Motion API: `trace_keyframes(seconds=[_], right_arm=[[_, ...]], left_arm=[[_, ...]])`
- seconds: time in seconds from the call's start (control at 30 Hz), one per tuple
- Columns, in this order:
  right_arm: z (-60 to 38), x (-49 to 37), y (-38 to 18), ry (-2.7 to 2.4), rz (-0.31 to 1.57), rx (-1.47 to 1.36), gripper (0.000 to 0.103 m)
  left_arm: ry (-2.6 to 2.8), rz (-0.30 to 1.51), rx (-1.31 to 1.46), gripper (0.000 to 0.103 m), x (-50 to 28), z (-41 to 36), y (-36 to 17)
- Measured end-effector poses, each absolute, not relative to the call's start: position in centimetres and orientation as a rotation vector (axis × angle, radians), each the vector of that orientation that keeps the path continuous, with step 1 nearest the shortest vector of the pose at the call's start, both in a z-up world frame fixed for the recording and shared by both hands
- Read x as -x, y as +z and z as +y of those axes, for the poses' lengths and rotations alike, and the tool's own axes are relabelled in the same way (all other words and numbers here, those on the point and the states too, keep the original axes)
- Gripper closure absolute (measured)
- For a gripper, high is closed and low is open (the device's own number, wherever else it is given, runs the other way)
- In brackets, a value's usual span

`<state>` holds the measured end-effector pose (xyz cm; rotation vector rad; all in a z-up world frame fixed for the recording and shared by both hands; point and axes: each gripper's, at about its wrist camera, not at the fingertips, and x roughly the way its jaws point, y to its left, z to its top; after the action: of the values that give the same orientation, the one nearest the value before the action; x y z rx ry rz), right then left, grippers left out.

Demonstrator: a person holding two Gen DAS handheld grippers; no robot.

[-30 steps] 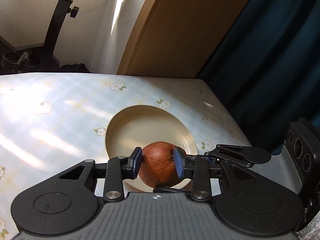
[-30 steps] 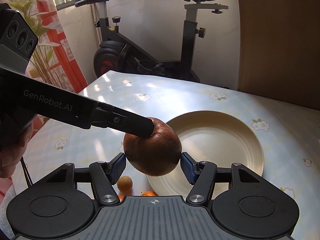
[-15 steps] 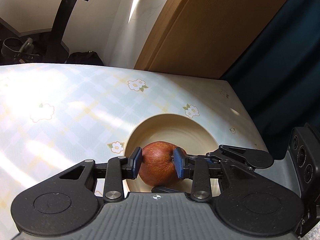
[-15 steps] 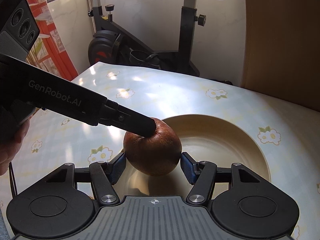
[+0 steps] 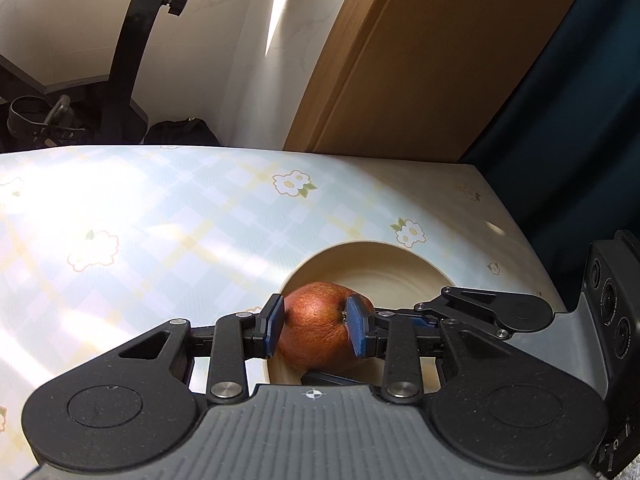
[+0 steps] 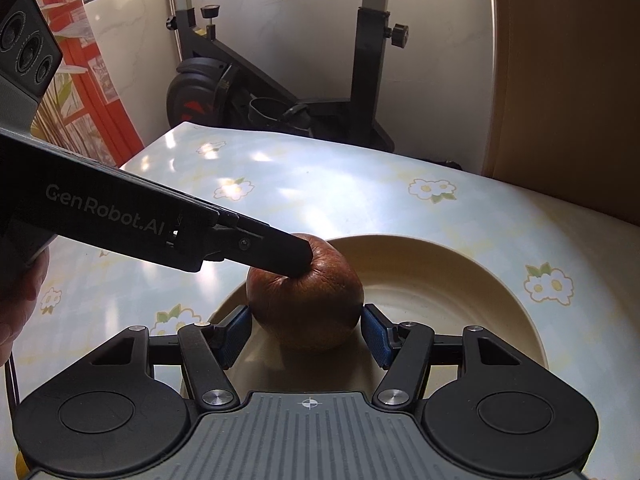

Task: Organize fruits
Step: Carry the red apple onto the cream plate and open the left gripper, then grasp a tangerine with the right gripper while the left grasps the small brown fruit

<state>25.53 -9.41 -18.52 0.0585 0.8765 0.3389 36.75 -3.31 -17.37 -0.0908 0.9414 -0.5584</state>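
Change: both grippers have carried the apple [image 5: 318, 326] down over the plate [image 6: 472, 280] | left gripper [image 5: 316, 330] clamps it; right gripper [image 6: 306, 334] brackets it (contact unclear) | apple at plate's near-left part | release looks next.
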Motion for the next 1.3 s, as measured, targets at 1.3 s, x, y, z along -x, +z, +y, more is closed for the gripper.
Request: trace_keyframes(seconds=[1.3], right_arm=[[-14.1, -10.7, -14.2, 0.061, 0.755, -0.243, 0.034]], left_arm=[[-0.307, 0.733, 0.072, 0.065, -21.4, 3.5, -11.5]])
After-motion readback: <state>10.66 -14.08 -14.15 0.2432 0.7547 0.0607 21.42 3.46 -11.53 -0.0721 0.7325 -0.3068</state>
